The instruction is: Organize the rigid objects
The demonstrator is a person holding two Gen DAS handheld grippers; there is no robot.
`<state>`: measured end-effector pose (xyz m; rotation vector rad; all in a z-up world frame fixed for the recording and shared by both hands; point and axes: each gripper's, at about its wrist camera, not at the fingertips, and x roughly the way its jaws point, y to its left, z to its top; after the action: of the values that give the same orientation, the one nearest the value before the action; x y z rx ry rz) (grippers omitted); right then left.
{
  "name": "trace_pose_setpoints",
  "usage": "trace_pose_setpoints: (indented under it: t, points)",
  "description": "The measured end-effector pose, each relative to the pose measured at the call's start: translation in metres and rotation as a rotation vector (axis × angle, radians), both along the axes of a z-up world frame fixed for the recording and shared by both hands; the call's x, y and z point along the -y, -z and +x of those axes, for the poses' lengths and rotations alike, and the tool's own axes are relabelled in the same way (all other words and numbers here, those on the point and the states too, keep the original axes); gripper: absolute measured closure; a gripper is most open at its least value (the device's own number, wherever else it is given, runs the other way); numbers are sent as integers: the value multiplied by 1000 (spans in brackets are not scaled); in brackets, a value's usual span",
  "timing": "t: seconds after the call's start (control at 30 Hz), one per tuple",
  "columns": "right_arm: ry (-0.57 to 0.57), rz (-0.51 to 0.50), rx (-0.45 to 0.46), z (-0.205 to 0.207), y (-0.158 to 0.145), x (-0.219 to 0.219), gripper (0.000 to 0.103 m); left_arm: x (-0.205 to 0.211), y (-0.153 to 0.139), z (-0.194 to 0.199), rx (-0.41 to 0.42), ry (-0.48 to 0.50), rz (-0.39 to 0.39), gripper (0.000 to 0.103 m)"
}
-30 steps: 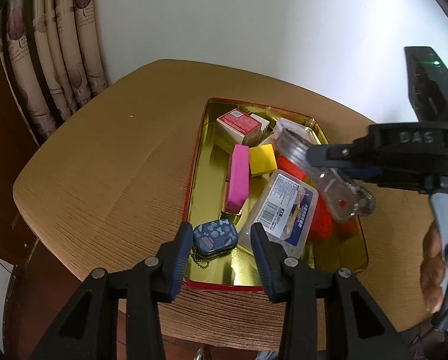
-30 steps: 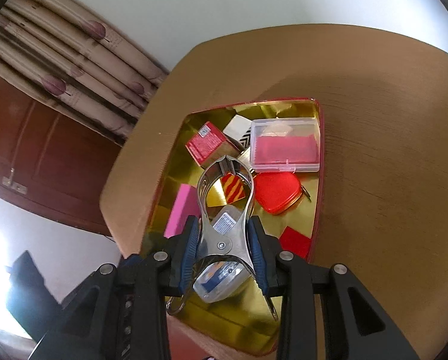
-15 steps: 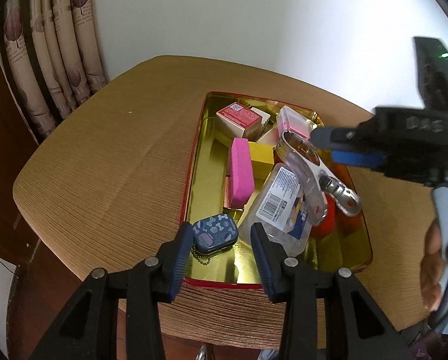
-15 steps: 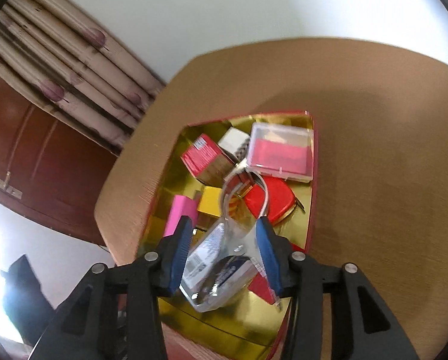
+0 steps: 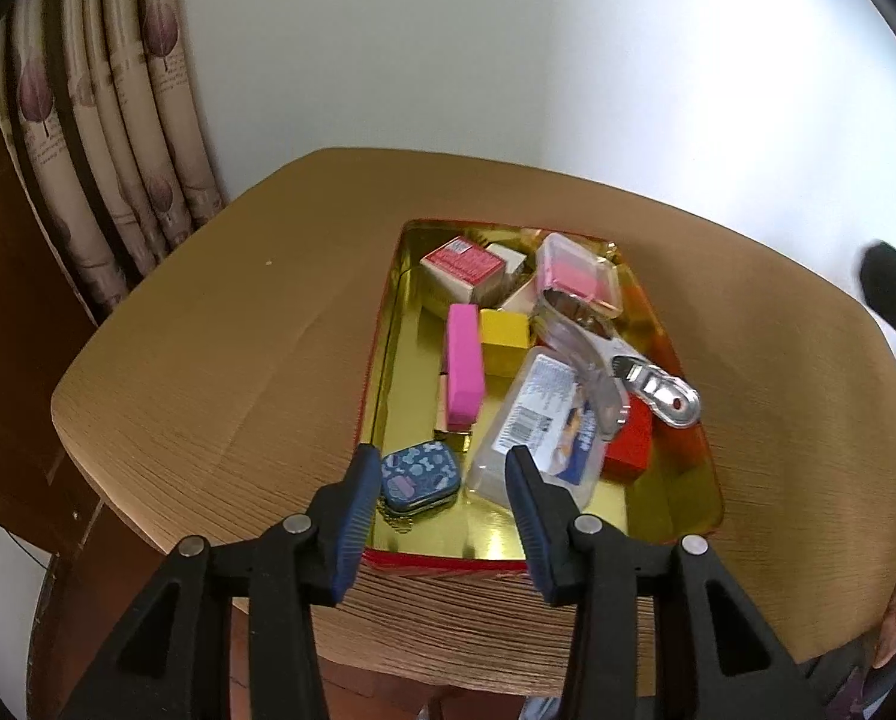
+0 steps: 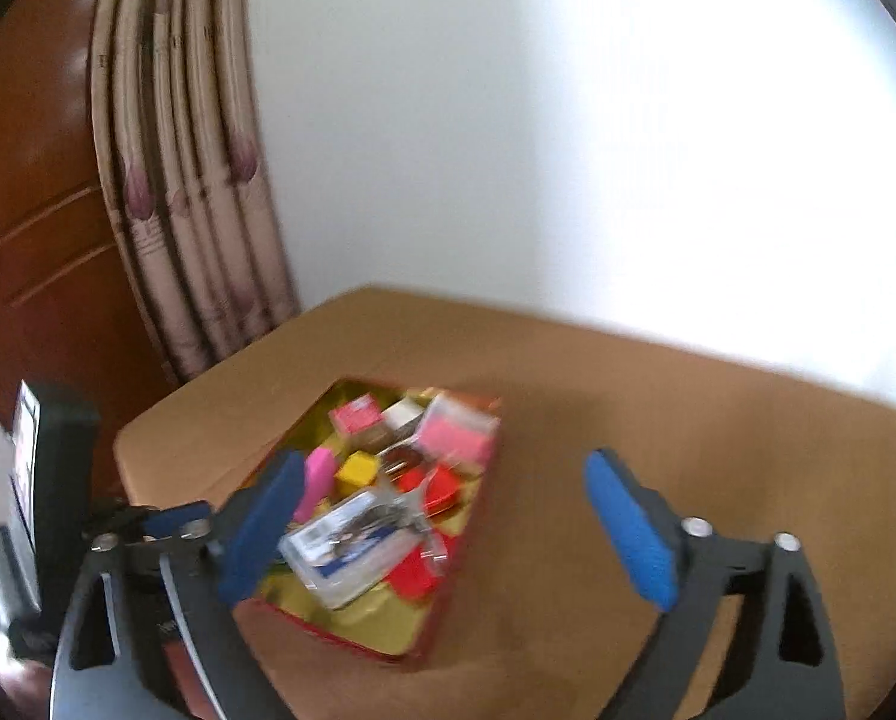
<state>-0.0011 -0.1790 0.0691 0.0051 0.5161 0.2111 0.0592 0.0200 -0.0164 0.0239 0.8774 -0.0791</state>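
Printed labels on boxes [image 5: 541,420], none legible

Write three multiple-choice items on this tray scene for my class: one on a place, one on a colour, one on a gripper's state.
1. Where does the metal clip lie?
A. on the bare table
B. in the tray, across the clear box
C. in the right gripper

2. What colour is the cube beside the pink block?
A. yellow
B. green
C. white

3. How do the right gripper's jaws stand?
A. shut on the clip
B. shut on nothing
C. wide open, empty

Key: 1 B, it rests over the box inside the tray. 2 A, it shows yellow. 3 C, they have just opened, with nothing between them.
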Motion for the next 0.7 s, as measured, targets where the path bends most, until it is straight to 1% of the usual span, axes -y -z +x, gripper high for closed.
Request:
trace_pose_setpoints:
  t: [0.1, 0.23, 0.37, 0.47, 0.57, 0.67, 0.7]
  points:
    - [65, -41, 64, -20, -6, 8, 2, 8, -8, -9, 37, 8, 13, 59]
    - [110, -68, 93, -36, -10, 14, 1, 20, -19, -24, 92, 20, 34, 58]
    - [136, -66, 127, -55, -17, 18, 1, 28, -24, -40, 131, 24, 58, 57]
    - [162, -72, 162, -69, -23, 19, 1, 30, -28, -49, 141, 35, 42, 56]
    - [186, -103, 194, -81, -27, 15, 1, 30, -33, -56, 155, 33, 37, 56]
    - [180, -124, 201, -93, -30, 12, 1, 32, -38, -64, 168, 38, 33, 56]
    - [181, -123, 206, -96, -32, 12, 1, 31, -39, -66, 169, 39, 28, 55]
